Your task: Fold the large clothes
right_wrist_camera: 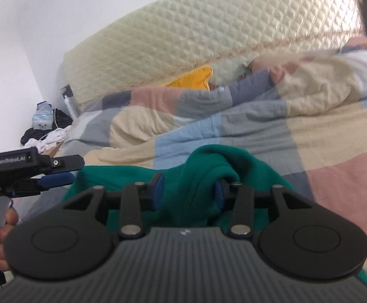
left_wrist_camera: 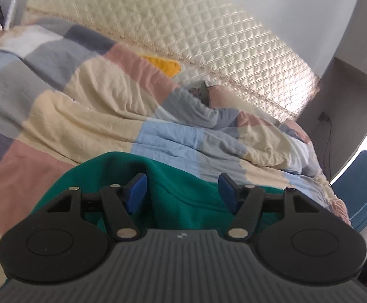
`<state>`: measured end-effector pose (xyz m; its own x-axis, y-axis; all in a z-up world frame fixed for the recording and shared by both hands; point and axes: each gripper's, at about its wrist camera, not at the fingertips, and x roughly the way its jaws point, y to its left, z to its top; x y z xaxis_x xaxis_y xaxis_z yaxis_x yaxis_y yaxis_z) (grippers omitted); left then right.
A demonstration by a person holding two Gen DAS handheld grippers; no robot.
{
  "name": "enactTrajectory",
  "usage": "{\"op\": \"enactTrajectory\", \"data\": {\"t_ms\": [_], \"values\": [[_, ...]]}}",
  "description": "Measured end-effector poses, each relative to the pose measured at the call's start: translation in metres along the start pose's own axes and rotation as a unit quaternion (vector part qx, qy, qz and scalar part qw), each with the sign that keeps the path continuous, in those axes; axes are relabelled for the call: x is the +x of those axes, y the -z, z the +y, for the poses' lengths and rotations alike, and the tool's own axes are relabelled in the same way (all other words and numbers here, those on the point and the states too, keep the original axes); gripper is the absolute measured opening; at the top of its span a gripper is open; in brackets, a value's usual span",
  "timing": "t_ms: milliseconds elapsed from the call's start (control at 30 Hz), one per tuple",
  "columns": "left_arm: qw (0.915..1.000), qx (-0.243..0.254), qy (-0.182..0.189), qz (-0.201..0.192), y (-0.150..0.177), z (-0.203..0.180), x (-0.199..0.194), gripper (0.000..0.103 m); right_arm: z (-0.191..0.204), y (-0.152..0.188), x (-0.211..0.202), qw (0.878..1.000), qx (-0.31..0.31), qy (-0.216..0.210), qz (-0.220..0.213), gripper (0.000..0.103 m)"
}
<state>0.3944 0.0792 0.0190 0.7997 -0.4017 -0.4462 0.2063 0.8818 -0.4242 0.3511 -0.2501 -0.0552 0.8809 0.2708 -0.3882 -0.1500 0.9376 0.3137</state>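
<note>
— What carries everything here?
— A bed with a rumpled patchwork quilt point(left_wrist_camera: 87, 116) in pink, cream, blue and grey blocks, filling mid-frame.
— And directly on it?
— A green fleece garment point(left_wrist_camera: 183, 192) at lower centre, bunched.

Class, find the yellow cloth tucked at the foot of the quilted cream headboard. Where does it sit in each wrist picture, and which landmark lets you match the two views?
Left wrist view: the yellow cloth sits upper centre-left, between the patchwork blanket and the quilted cream headboard.
Right wrist view: the yellow cloth sits upper centre, under the headboard.
Shared landmark: the green sweatshirt just ahead of each gripper's tongs.
</note>
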Motion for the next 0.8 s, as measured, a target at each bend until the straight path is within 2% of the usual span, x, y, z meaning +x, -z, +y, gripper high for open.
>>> {"op": "enactTrajectory", "data": {"t_ms": [133,433,633,800], "values": [[0.9998,0.02,0.0,-0.007,0.009,-0.025,-0.054,0.068,0.016,-0.006,-0.06,1.0,-0.002,-0.016,-0.021,0.045],[0.9992,0.038,0.001,-0.011,0.061,-0.071,-0.159,0.068,0.043,0.006,-0.176,0.999,-0.008,-0.003,-0.04,0.045],[0.999,0.042,0.005,-0.016,0.098,-0.087,-0.207,0.068,0.053,0.031,-0.229,0.999,-0.027,0.007,-0.039,0.045],[0.999,0.043,0.0,-0.013,0.131,-0.096,-0.226,0.068,0.052,0.058,-0.258,0.998,-0.042,0.016,-0.042,0.045]]}}
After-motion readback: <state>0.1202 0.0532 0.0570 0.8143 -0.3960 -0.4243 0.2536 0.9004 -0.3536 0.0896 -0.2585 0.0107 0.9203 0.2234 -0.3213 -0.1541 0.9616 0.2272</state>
